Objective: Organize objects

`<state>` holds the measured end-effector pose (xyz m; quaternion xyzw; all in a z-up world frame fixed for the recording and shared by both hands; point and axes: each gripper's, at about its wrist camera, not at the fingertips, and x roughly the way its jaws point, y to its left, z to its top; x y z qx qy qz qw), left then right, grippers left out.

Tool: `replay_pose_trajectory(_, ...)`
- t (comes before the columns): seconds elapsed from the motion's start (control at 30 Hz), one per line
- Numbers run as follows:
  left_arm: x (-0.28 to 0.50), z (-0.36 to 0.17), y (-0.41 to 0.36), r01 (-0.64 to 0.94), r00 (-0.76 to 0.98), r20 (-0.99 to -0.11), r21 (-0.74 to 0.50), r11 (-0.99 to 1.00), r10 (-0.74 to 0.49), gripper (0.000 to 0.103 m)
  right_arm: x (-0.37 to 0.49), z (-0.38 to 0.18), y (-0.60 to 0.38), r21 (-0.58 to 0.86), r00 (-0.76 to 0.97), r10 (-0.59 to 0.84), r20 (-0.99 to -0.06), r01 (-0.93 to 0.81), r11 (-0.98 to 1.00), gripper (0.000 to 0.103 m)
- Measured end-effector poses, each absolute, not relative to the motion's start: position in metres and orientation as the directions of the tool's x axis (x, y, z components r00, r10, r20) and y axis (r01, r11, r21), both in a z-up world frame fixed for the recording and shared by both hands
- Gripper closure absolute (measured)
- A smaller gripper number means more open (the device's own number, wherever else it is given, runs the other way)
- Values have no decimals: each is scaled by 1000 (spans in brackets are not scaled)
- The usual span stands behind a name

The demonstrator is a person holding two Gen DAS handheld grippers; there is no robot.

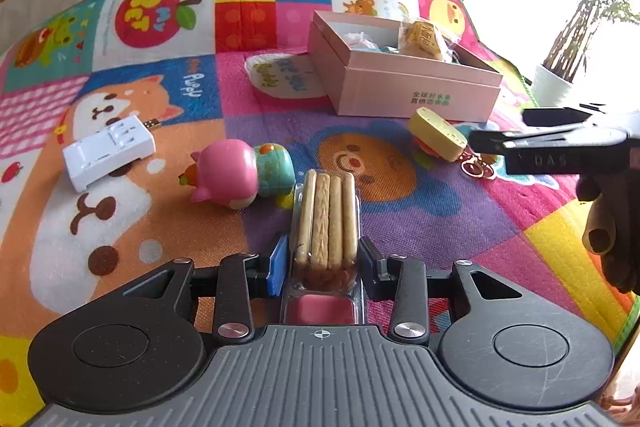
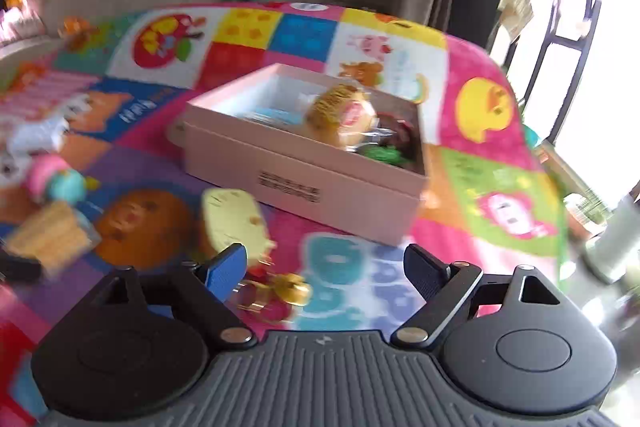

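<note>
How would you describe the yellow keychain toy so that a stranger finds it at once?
Find the pink box on the colourful mat. The yellow toy lies on the mat just in front of it. Alone among the loose things, it has a gold ring.

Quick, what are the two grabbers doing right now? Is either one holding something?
Left gripper: closed on the biscuit pack.
Right gripper: open, holding nothing, above the play mat.

right claw (image 2: 326,265) agape | above keychain (image 2: 280,287) | pink box (image 2: 304,183) ahead
</note>
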<state>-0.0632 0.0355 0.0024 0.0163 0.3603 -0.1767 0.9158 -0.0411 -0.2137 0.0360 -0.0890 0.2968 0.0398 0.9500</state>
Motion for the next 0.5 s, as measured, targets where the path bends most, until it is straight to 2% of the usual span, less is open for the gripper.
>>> replay_pose_trajectory(0.1,-63,3,36,333,677,-666,-104,937,-314,61,-32,37,-202,-44,800,112,-589,-170,984,17)
replay_pose_trajectory(0.17,-62,3,38,331,674,-666,-116,936,-321,61,-25,35,-192,-29,800,143,-582,-196,980,20)
replay_pose_trajectory(0.23,-62,3,39,332,673,-664,-124,935,-327,61,-15,30,-184,-41,800,148,-582,-211,977,27)
replay_pose_trajectory(0.3,-62,3,39,334,673,-661,-127,934,-331,62,0,24,-180,-35,779,149,-609,-214,976,46)
replay_pose_trajectory(0.37,-63,3,40,337,674,-659,-128,933,-334,62,11,18,-178,-23,756,160,-635,-225,974,56)
replay_pose_trajectory(0.4,-63,3,40,338,674,-659,-128,932,-335,62,12,17,-176,-27,751,166,-639,-237,971,60)
replay_pose_trajectory(0.5,-61,3,41,344,666,-661,-136,929,-344,62,-9,19,-165,-66,740,237,-629,-355,933,60)
